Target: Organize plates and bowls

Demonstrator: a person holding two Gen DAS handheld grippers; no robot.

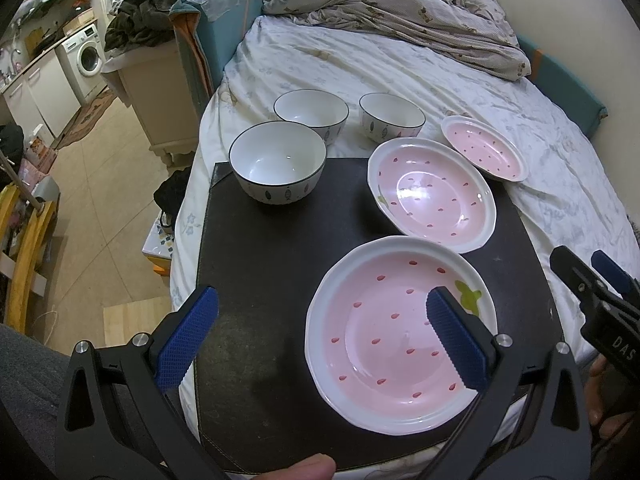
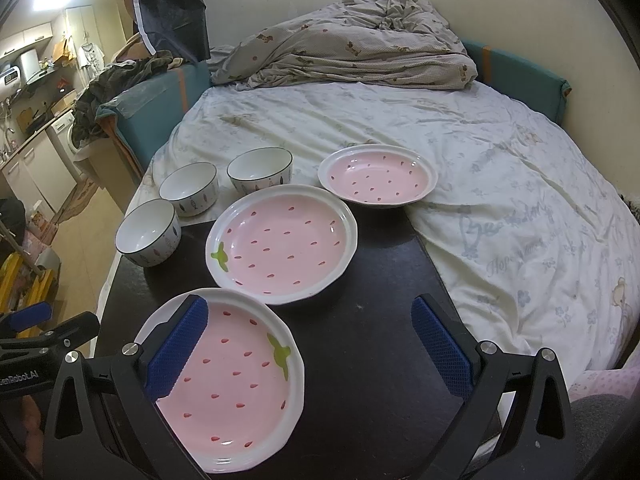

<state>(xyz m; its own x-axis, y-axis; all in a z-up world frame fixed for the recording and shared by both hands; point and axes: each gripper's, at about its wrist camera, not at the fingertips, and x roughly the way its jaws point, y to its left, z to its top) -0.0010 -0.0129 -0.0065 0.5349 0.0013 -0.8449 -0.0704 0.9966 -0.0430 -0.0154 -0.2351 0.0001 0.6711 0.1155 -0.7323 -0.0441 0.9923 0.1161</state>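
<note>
Three pink strawberry-pattern plates lie in a row: the nearest plate (image 1: 380,344) (image 2: 232,380) and the middle plate (image 1: 432,196) (image 2: 282,240) on a black mat (image 1: 272,280) (image 2: 380,280), the far plate (image 1: 484,148) (image 2: 378,178) tilted on the bedsheet. Three white bowls stand upright: one (image 1: 278,160) (image 2: 148,236) on the mat's far left corner, two (image 1: 311,112) (image 1: 391,116) (image 2: 189,190) (image 2: 260,170) on the sheet behind. My left gripper (image 1: 320,312) hovers open over the nearest plate's left rim. My right gripper (image 2: 310,316) is open and empty, its left finger over that plate.
The mat lies on a bed with a white printed sheet (image 2: 500,200). A crumpled quilt (image 2: 352,52) is piled at the back. The bed's left edge drops to a tiled floor (image 1: 100,208). A cabinet heaped with clothes (image 1: 160,12) and a washing machine (image 1: 86,54) stand beyond.
</note>
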